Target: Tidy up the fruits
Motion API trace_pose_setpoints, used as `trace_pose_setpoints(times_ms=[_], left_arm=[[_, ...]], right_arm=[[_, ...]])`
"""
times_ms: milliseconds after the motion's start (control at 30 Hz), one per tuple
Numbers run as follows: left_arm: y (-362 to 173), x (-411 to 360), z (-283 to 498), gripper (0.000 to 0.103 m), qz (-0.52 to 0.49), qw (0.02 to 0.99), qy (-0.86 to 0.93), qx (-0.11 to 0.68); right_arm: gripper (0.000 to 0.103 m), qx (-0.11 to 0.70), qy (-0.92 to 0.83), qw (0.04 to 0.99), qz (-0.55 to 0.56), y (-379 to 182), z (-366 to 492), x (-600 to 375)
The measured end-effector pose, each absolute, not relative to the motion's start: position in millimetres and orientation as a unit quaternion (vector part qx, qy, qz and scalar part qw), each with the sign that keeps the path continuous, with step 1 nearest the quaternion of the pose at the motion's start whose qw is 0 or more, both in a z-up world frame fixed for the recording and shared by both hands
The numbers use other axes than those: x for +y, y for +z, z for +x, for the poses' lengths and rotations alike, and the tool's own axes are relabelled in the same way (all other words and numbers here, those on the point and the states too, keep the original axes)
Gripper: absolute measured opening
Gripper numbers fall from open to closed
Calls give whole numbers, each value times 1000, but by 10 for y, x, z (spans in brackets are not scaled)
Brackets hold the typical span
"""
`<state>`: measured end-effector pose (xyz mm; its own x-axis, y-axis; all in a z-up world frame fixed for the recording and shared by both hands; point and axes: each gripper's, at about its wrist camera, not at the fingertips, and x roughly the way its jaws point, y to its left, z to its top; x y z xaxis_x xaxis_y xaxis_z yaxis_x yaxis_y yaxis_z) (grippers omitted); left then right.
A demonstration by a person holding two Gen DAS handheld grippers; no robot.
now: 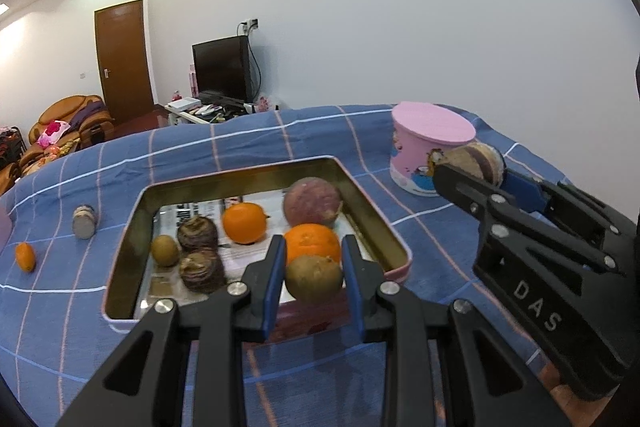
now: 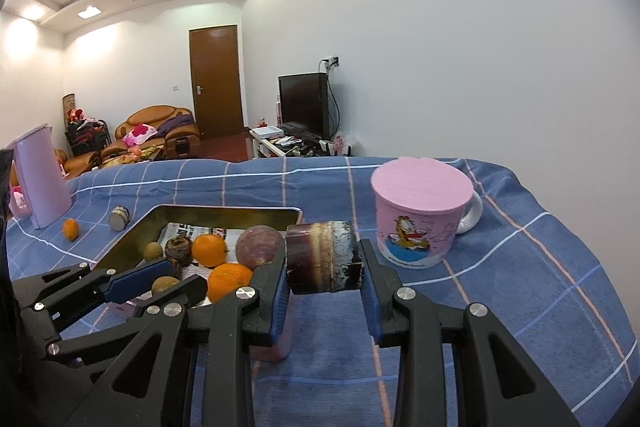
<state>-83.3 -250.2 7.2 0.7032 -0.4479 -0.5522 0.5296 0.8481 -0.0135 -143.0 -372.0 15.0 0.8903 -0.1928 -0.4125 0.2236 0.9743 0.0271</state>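
A pink-rimmed metal tray [image 1: 394, 251] on the blue checked cloth holds two oranges [image 1: 244, 222], a reddish round fruit [image 1: 312, 201], a kiwi [image 1: 165, 250] and two brown ridged pieces [image 1: 198, 233]. My left gripper [image 1: 312, 273] hangs over the tray's near edge; its jaws flank a brown kiwi [image 1: 314, 278], contact unclear. My right gripper [image 2: 325, 277] is shut on a dark cylindrical sugarcane piece [image 2: 324, 257], held above the cloth right of the tray [image 2: 224, 213]. A small orange [image 1: 25, 257] and a cut cylinder piece [image 1: 84, 221] lie on the cloth to the left.
A pink lidded cartoon mug [image 2: 420, 211] stands on the cloth to the right of the tray. A lilac pitcher [image 2: 42, 175] stands at the far left. The table's far edge runs behind them, with a TV and sofa beyond.
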Motion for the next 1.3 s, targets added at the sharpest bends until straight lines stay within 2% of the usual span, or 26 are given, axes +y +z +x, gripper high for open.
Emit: trace_pose_setpoints(times_ms=[367,633,900,1133,1300], left_arm=[[97,-2810,-932,30,91,908,-305,274],[183,-2403,-481,30,43,923,-256,286],[148,-2050,-99,30,20,932,-198,304],[66,-1947,62,28,-7,921,-247,303],[-60,-1954,142,28,-45,893,-296,336]], right_arm=[[34,210,-133,967,62,143,-1483,-3965],[33,221,-124,966,60,166,-1361,-3909],[33,243,-65,965,70,221,-778,-3636],[33,278,-4,954,114,50,-384,-3578],[34,296,19,947,123,-52,-263,-3581]])
